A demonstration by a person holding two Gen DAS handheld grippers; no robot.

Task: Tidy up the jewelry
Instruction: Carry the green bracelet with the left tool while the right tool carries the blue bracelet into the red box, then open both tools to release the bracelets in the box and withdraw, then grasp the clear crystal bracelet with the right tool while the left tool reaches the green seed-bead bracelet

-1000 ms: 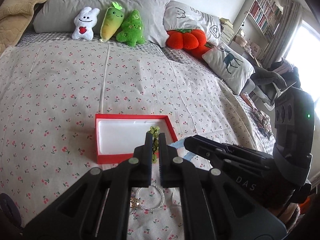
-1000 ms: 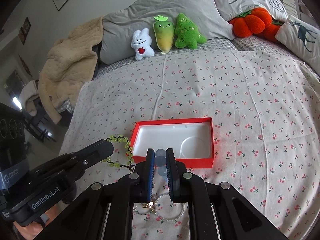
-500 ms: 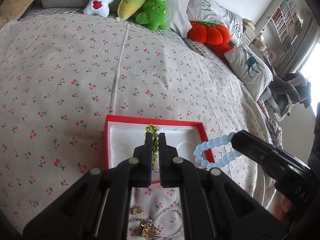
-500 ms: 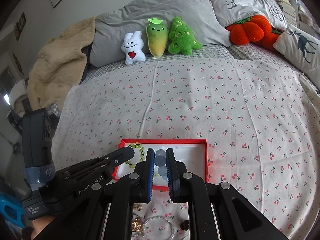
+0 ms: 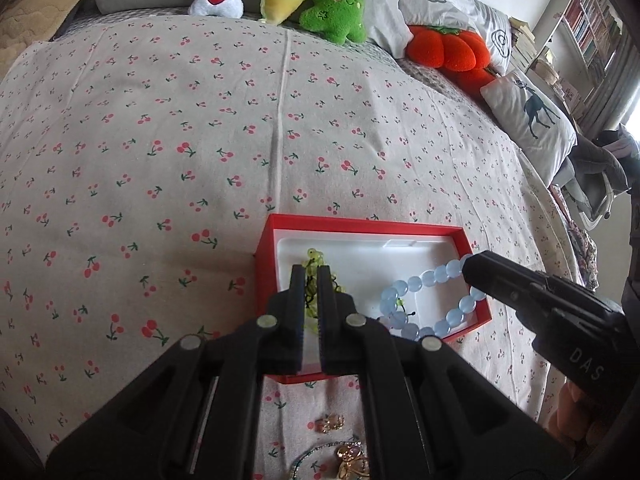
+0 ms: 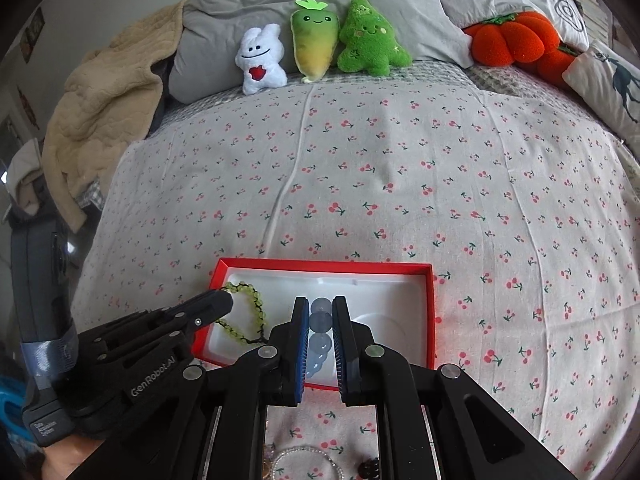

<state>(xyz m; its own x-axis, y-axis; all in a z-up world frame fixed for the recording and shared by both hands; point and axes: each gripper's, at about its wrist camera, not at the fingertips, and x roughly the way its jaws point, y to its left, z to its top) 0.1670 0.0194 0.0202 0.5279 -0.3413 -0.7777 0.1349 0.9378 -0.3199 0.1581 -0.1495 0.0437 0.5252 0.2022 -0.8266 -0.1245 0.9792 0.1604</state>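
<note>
A red box with a white liner lies on the cherry-print bedspread; it also shows in the right wrist view. My left gripper is shut on a green bead bracelet and holds it over the box's left part; the bracelet's loop hangs into the box in the right wrist view. My right gripper is shut on a pale blue bead bracelet, whose loop hangs over the box's right part in the left wrist view.
Gold pieces and a pearl bracelet lie on the bedspread in front of the box, with a small dark piece. Plush toys, grey pillows and an orange pumpkin cushion line the headboard side.
Both grippers have moved forward over the red box, each carrying its bracelet. The bracelets now hang inside the box's outline instead of beside it.
</note>
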